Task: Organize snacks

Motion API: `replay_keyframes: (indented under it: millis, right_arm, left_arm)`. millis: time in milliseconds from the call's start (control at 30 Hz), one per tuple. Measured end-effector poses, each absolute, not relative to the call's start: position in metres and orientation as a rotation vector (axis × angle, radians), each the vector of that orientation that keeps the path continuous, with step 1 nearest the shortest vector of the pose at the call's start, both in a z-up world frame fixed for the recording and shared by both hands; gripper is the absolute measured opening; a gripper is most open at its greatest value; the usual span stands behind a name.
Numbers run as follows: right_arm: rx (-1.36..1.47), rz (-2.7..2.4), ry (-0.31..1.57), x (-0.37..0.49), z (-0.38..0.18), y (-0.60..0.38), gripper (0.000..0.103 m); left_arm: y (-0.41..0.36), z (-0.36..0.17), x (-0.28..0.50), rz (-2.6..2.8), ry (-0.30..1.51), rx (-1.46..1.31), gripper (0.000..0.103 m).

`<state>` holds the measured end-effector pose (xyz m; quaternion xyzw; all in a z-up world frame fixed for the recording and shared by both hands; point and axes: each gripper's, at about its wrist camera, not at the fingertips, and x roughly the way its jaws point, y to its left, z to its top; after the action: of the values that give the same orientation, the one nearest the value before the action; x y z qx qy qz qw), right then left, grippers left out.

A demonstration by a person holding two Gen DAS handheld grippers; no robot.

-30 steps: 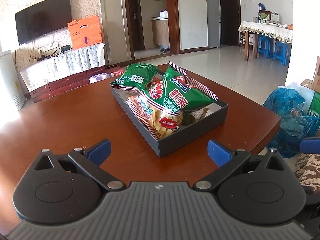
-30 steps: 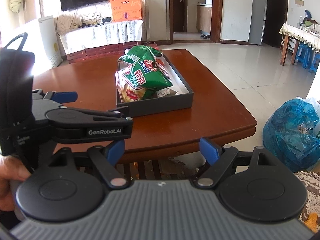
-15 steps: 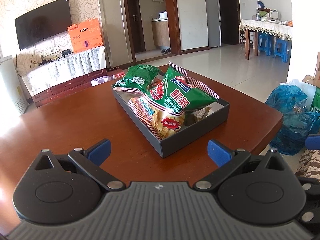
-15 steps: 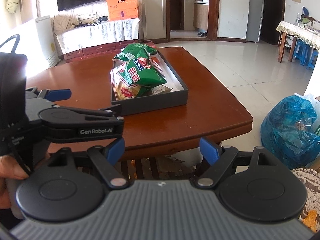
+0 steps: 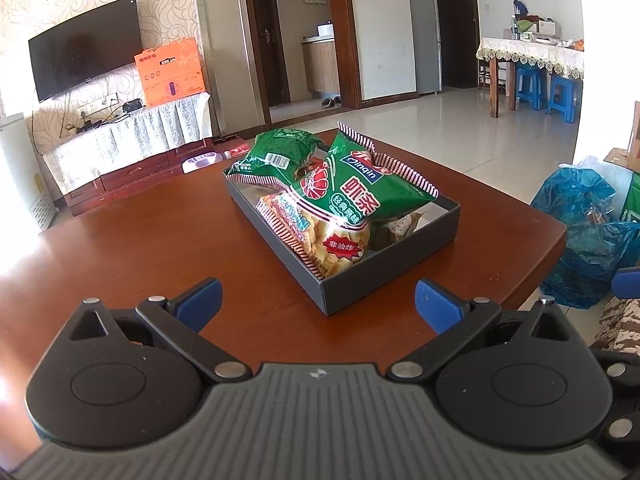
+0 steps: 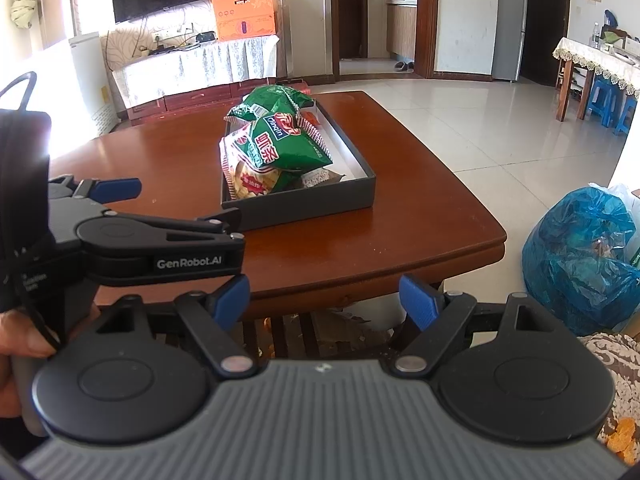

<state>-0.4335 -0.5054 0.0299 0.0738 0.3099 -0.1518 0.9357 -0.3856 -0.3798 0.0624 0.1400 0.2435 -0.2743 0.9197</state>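
Not much has changed over the last second, honestly. Both views drift a little against the room, but the pile of snacks sits just as it did and neither gripper has gone closer to it. The left gripper (image 5: 316,300) hangs over the near part of the reddish-brown wooden table (image 5: 140,240) with its blue-tipped fingers (image 5: 200,298) spread wide and nothing between them. The right gripper (image 6: 324,298) hovers off the table's near edge, jaws equally apart and empty.

The snacks all sit in the shallow dark grey cardboard tray (image 5: 384,264) in the middle of the table: a green crinkle-edged snack bag (image 5: 360,192) on top, a second green bag (image 5: 276,156) behind it and a see-through bag of pale yellow crisps (image 5: 332,240) underneath. With nothing loose on the tabletop, it looks like the sorting is basically finished, or paused at least.

Readable stuff: the top bag says "Qinqin" plus big Chinese characters 虾条, and the crisp bag has a red badge reading 非油炸. The rear bag shows a barcode. In the right wrist view the left gripper's body reads "GenRobot.AI". The orange box (image 6: 244,16) by the TV has print too small to make out.
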Motion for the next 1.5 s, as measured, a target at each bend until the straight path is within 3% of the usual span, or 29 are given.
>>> replay_keyframes:
  millis: [1500]
  right_arm:
    - [0.155, -0.298, 0.643, -0.4344, 0.0315, -0.506, 0.084]
  left_arm:
    - [-0.3785, 0.0614, -0.3848, -0.553, 0.503, 0.292, 0.103]
